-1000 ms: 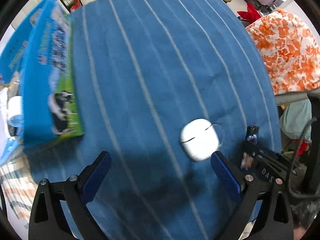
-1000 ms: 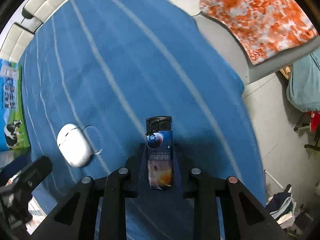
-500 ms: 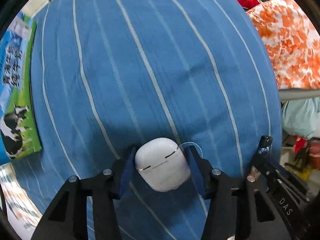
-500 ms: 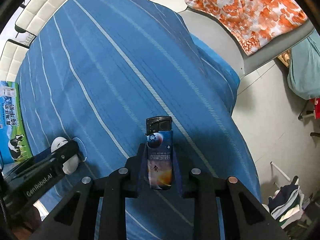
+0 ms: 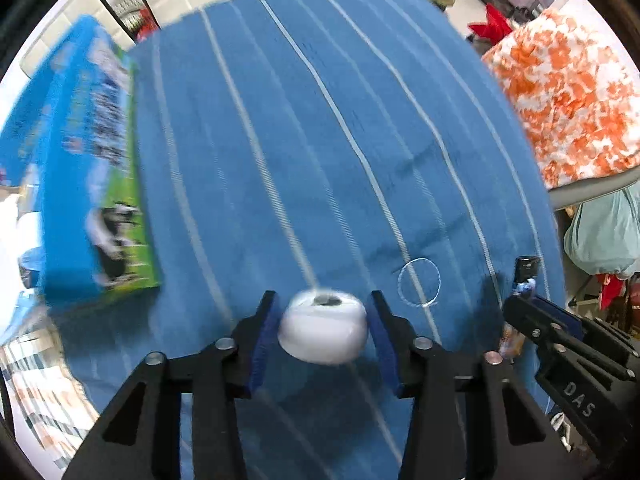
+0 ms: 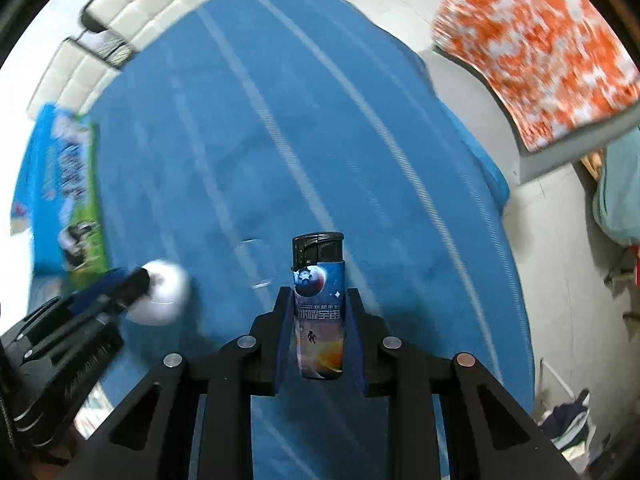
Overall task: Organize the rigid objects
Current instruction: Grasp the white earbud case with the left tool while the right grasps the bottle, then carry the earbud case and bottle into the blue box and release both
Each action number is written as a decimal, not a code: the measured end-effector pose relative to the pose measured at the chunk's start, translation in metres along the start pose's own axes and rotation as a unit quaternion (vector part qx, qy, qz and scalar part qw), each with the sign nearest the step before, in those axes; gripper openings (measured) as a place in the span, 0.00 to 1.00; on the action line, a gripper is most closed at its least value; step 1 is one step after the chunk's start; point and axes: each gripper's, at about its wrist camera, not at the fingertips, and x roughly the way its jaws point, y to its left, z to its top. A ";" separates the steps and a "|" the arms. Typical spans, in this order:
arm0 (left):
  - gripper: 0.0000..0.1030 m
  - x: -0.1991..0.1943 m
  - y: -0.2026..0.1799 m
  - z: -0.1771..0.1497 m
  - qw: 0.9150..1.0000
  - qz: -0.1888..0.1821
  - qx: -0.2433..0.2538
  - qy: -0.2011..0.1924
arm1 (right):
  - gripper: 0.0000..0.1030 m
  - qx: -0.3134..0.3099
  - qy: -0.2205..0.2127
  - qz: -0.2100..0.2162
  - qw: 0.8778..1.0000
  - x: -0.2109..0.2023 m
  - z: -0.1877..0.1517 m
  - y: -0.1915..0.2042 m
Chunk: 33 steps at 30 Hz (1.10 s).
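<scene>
We look down from both wrist cams onto a bed w/ a blue white-striped cover (image 5: 320, 140). At far left a blue & green milk carton (image 5: 92, 168) w/ a cow print lies flat on the cover. Next, toward the middle, our left tongs (image 5: 323, 328) are clamped on a white earbud case (image 5: 324, 330), one blue pad on each side; the frame is blurred, so we can't tell if the case touches the cover. Just right of it a thin clear loop (image 5: 419, 282) rests on the fabric. Further right, our right tongs (image 6: 319, 336) are closed narrow on a lighter (image 6: 319, 308) w/ a space print, held upright, black cap pointing away from us. At far right an orange & white floral cloth (image 6: 536, 48) lies beyond the bed's edge.
</scene>
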 end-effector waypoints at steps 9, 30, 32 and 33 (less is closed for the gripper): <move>0.09 -0.013 0.083 -0.020 0.993 -0.075 -0.086 0.017 | 0.26 -0.030 -0.003 -0.014 0.999 -0.002 -0.002 0.038; 0.48 0.056 -0.003 0.006 0.991 -0.018 0.122 0.043 | 0.26 0.027 0.022 -0.049 0.998 0.026 -0.001 -0.014; 0.48 0.057 0.000 0.006 0.993 -0.025 0.109 0.042 | 0.26 0.029 0.021 -0.046 0.998 0.025 0.000 -0.014; 0.48 0.057 0.002 0.007 0.994 -0.033 0.099 0.046 | 0.26 0.029 0.018 -0.045 0.998 0.024 0.001 -0.014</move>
